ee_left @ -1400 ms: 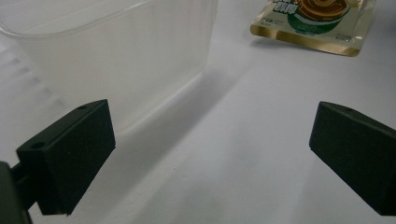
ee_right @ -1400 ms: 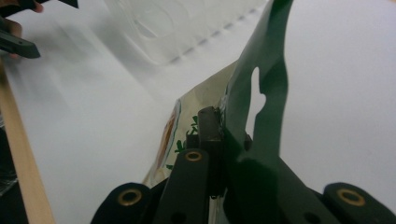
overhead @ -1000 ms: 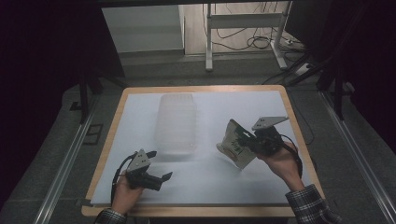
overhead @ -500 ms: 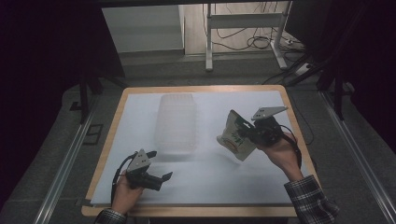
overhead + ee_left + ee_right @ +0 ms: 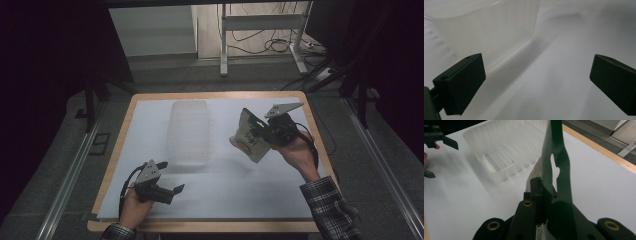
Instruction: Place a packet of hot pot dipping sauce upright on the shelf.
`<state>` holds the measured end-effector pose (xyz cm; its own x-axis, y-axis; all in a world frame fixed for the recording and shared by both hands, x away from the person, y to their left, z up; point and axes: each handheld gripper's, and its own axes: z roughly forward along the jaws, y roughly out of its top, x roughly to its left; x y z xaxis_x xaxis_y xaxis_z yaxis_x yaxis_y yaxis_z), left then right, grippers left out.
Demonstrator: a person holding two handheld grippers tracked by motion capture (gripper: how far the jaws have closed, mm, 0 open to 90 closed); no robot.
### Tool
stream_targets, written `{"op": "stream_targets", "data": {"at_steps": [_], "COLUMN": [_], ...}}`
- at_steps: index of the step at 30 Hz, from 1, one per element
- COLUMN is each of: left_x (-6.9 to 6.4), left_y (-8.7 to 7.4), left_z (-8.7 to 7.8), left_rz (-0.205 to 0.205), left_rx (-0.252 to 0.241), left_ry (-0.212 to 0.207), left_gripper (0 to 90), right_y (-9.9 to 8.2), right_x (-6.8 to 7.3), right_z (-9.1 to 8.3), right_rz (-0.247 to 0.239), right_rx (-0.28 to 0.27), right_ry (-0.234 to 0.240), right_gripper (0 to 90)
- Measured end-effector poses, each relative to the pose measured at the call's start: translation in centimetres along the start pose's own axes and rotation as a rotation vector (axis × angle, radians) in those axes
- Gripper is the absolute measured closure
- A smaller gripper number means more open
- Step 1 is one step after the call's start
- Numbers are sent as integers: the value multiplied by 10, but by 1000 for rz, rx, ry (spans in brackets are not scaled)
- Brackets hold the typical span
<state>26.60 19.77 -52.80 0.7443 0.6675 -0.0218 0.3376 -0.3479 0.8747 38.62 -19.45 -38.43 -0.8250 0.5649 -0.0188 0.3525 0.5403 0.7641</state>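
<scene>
The right gripper grips a snack packet off the table; the left gripper rests open — next, probably carrying it over the clear tray.

The right gripper, clamped on the crinkled white-and-green snack packet, now sits farther toward the table's far edge, lifting the packet higher.

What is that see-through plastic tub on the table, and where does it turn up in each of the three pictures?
High view: the clear tray sits mid-table, left of the snack bag.
Left gripper view: its near wall fills the upper left, above the open tongs.
Right gripper view: upper left, beyond the bag.
Shared landmark: the white table sheet.
</scene>
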Motion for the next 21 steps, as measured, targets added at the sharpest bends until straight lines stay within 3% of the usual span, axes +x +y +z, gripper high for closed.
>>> {"op": "stream_targets", "data": {"at_steps": [14, 21], "left_x": [1, 1], "left_y": [0, 0], "left_z": [0, 0], "left_rz": [-4, -3], "left_rx": [3, 3], "left_ry": [-10, -11], "left_gripper": [0, 0], "right_y": [17, 30], "right_x": [-10, -12], "right_z": [12, 19], "right_rz": [6, -19], "right_rx": [-19, -23], "right_ry": [7, 11], "right_gripper": [897, 897]}}
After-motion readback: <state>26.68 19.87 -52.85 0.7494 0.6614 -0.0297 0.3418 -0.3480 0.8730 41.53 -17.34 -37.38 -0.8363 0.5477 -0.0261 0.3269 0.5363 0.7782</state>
